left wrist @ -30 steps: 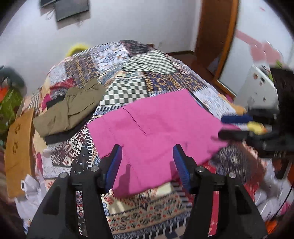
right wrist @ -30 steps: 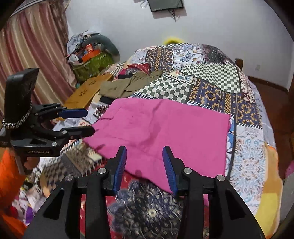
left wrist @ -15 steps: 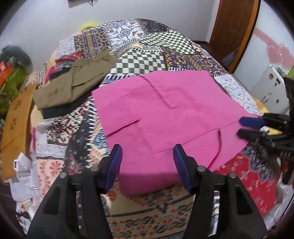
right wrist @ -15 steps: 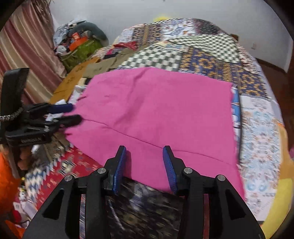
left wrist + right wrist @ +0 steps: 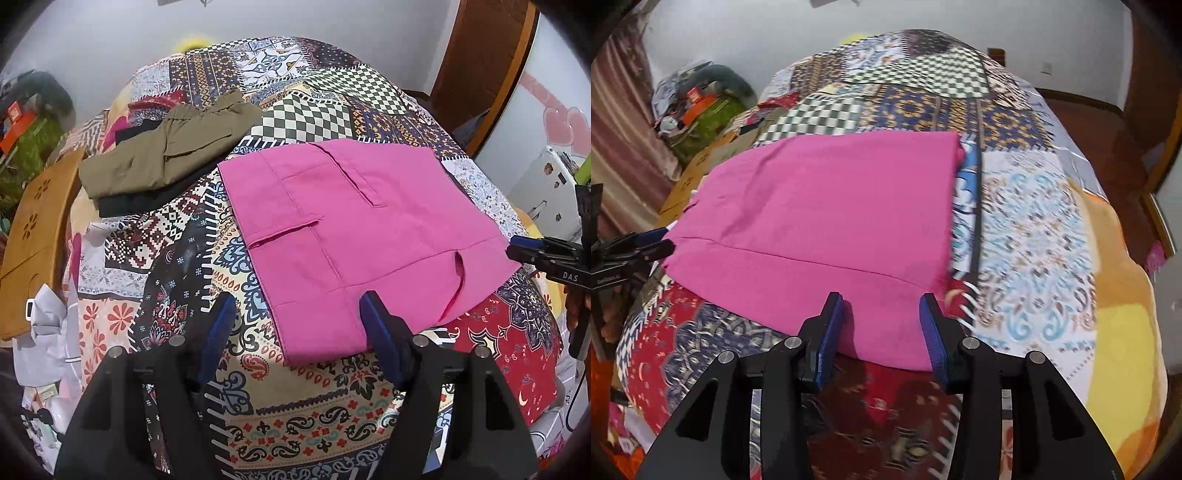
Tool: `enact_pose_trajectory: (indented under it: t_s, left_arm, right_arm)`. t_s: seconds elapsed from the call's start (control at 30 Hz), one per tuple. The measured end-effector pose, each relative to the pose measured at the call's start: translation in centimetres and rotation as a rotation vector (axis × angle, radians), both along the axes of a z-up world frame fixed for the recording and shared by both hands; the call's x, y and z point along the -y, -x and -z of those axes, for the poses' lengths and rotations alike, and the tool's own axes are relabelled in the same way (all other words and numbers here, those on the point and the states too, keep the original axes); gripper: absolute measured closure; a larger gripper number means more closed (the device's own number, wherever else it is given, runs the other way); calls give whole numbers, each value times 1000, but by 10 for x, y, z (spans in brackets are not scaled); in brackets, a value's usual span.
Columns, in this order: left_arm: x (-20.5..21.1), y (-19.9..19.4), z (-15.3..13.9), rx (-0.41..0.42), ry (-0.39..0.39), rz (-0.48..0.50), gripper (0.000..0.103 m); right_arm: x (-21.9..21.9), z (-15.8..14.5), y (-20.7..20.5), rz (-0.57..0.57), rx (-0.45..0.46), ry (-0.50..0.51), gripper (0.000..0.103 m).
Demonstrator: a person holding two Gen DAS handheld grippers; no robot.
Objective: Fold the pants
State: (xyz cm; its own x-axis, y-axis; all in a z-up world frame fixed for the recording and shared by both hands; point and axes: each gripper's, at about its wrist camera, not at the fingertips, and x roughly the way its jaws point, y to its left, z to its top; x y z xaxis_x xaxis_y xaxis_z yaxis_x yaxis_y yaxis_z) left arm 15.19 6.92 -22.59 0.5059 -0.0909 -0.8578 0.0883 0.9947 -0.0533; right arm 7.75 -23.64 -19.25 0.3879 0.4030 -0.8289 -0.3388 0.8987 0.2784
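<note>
Pink pants [image 5: 351,221] lie flat on a patchwork quilt [image 5: 295,387], spread as a wide rectangle. My left gripper [image 5: 297,306] hovers over their near left corner; its jaws are opening, the cloth lies under the gap, and the pads do not press it. In the right wrist view the pink pants [image 5: 831,206] fill the middle, and my right gripper [image 5: 880,301] hangs at their near right edge. Its jaws are opening slightly and pinch nothing. Each gripper shows in the other's view: the right gripper [image 5: 517,247] and the left gripper [image 5: 661,240] at the pants' side edges.
Folded olive pants [image 5: 166,155] rest on dark clothes at the quilt's far left. A wooden board [image 5: 37,229] leans by the bed's left side. A white appliance [image 5: 546,195] and a wooden door [image 5: 480,55] stand on the right. Clutter is piled by a curtain [image 5: 624,122].
Both grippers have come down and nearer to the pants' near edge, which now reaches between their fingers. The left jaws stand wider than before.
</note>
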Motion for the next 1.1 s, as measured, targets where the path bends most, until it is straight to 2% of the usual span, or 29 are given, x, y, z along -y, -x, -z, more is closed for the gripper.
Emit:
enact_pose_trajectory:
  t_s: [0.2,0.3,0.47,0.73,0.9,1.1]
  left_arm:
    - [-6,-3,-7,-24,13,-12,32]
    - [-14,-5,-17,-2,-12,-44,32]
    - [-32,-21,-29,32,-52,-106,31]
    - [-58,-73,-36,36,-22,-195,30]
    - [-60,-107,-29,29,-26,-200,29]
    - [-64,-148,6,-52,16,-182,29]
  right_arm:
    - [9,-2,0,2,-4,50,56]
    - [11,-8,-2,-9,4,96,56]
    - [14,-24,-17,2,34,72,52]
    - [-1,-42,-57,-4,114,48,50]
    - [-13,-35,-97,-10,126,39,49]
    - [-20,-12,-147,10,104,33,49]
